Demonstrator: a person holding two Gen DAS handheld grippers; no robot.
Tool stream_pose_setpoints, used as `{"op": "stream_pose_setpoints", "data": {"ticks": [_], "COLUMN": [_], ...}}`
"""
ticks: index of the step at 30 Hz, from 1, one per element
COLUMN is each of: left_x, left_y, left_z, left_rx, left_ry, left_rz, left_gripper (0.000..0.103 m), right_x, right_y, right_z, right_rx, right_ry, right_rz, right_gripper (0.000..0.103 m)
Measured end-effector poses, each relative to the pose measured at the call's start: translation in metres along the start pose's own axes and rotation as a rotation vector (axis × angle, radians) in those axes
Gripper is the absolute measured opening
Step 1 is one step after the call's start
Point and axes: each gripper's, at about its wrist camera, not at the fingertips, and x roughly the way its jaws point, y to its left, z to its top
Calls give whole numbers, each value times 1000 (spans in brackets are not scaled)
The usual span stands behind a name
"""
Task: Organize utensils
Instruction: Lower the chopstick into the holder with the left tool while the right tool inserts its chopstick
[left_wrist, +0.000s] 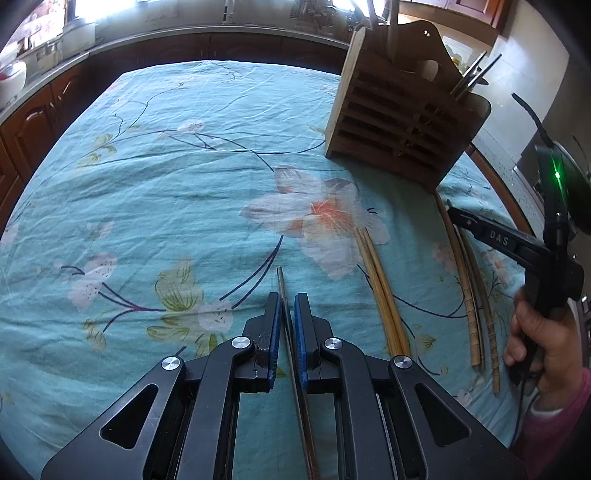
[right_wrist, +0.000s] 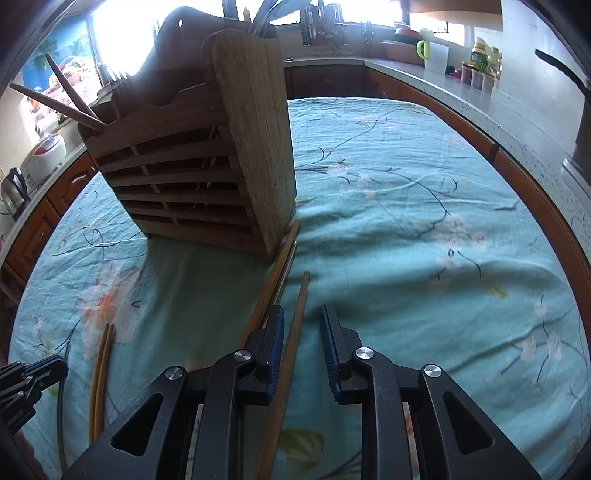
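Observation:
A wooden slatted utensil holder (left_wrist: 399, 122) stands on the floral teal cloth; it also shows in the right wrist view (right_wrist: 207, 166) with utensils inside. My left gripper (left_wrist: 286, 306) is shut on a thin dark chopstick (left_wrist: 281, 284) that runs back between its pads. A pair of light wooden chopsticks (left_wrist: 380, 288) lies to its right, also seen in the right wrist view (right_wrist: 99, 373). Brown bamboo chopsticks (left_wrist: 467, 288) lie further right. My right gripper (right_wrist: 303, 321) is open, low over the cloth, straddling one brown chopstick (right_wrist: 291, 350); more chopsticks (right_wrist: 275, 277) lie beside its left finger.
The table's wooden rim (right_wrist: 546, 206) curves along the right. Kitchen counters (right_wrist: 443, 85) with jars, a cup and bowls surround the table. A kettle (right_wrist: 13, 192) and rice cooker (right_wrist: 44, 155) stand at the left. The right gripper body (left_wrist: 517, 247) shows in the left wrist view.

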Motion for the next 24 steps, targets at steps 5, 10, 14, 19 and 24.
{"op": "stream_pose_setpoints", "data": {"ticks": [5,10,14,19,24], "left_x": [-1,-16,-41,-79,-117], "left_y": [1,5,5,3,0], "left_z": [-1,-4,-3,4,12], "left_rx": [11,-20,-29,-38,-31], "left_ry": [-11,-36,-88,-166,-250], "left_rz": [-1,-43,-72,-120,-156], "left_gripper": [4,4,4,4,4], "right_x": [-1,-26,-62,-107,-151], "right_y": [4,2,0,2,6], "right_z": [-2,-14,-19,-18,-11], "right_rx": [-9,42,81,84,84], "right_ry": [-6,-35,-102,-190,-285], "right_rz": [4,101,167,211,238], "right_gripper": [8,5,5,5,5]}}
